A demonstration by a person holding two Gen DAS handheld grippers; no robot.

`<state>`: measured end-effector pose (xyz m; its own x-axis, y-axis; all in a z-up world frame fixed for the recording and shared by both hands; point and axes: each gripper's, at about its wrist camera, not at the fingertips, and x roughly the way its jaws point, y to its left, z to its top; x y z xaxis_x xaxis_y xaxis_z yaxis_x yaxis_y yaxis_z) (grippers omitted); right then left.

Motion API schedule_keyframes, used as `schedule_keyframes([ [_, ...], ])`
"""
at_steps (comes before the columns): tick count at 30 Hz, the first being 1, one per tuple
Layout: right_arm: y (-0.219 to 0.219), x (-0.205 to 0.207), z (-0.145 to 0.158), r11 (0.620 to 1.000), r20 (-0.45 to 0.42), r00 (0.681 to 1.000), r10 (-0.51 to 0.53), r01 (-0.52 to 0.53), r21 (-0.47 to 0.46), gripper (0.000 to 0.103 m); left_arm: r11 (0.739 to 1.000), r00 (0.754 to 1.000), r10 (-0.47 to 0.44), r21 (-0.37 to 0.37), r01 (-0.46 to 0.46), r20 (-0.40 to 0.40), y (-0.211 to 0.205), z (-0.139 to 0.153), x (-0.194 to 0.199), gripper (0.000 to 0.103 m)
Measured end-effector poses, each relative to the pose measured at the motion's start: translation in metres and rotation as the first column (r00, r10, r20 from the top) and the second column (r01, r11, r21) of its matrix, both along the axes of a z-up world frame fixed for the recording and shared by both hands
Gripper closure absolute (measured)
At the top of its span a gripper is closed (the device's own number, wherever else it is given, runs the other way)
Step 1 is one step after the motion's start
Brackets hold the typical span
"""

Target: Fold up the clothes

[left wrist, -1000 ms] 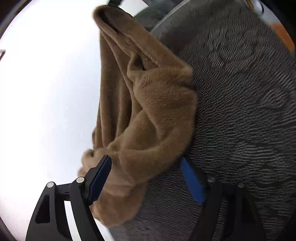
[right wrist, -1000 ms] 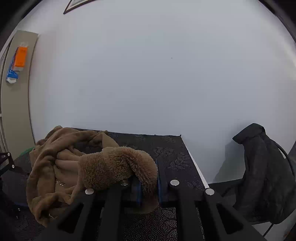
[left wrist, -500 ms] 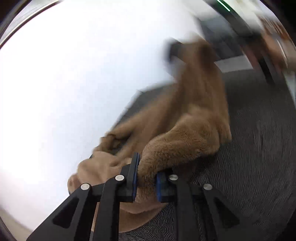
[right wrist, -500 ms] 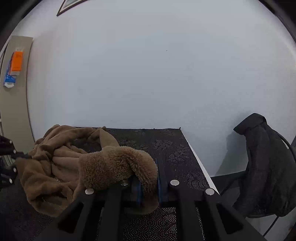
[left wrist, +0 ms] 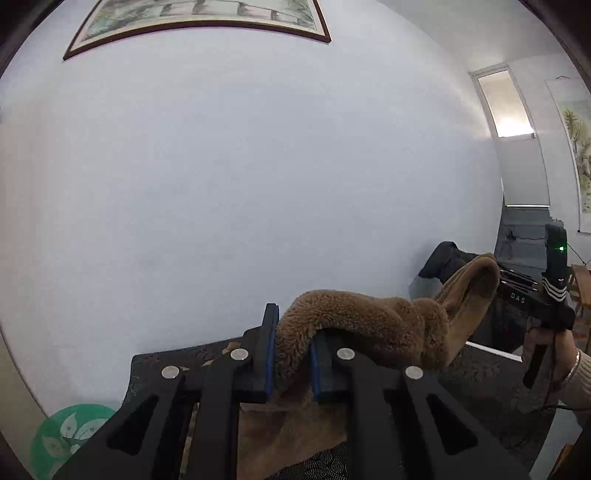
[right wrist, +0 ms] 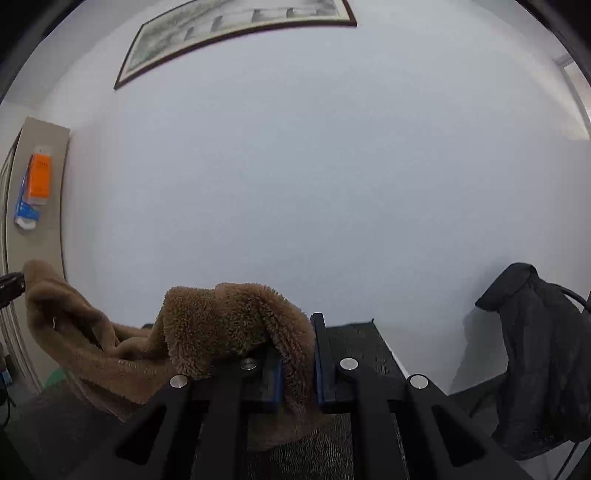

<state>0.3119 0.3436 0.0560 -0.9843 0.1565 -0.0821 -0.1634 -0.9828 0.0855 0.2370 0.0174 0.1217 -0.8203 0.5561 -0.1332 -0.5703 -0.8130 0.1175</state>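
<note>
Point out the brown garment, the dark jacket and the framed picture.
brown garment (left wrist: 354, 314), left wrist view, fuzzy fold beside the fingers
dark jacket (right wrist: 543, 354), right wrist view, middle of its draped body
framed picture (left wrist: 199, 14), left wrist view, lower painted area

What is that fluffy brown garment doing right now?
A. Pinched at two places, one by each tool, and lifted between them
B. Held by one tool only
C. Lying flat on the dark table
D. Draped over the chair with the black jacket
A: the brown garment is clamped in the left gripper and in the right gripper, spanning between them above the table.
</note>
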Motion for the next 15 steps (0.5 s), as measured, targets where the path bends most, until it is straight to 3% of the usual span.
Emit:
schedule_keyframes([
  [4,-0.006,0.013,0.040,1.000,-0.140,0.990,-0.020,0.020,-0.002,0.090,0.997,0.998,0.010,0.077,-0.005,-0.069,-0.009,0.037,0.018,0.086],
  [9,-0.019,0.038,0.096,0.999,-0.323,0.946,-0.027,0.034,0.015,0.090,0.980,0.985,0.056,0.198,-0.023,-0.162,-0.031,0.081,0.044,0.086],
  [12,-0.023,0.039,0.097,0.998,-0.313,0.949,-0.031,0.045,0.038,0.090,0.968,0.983,0.059,0.250,-0.014,-0.175,-0.045,0.094,0.058,0.086],
  [15,-0.027,0.039,0.097,0.997,-0.303,0.952,-0.036,0.056,0.060,0.090,0.964,0.986,0.040,0.267,0.004,-0.160,-0.033,0.087,0.059,0.086],
])
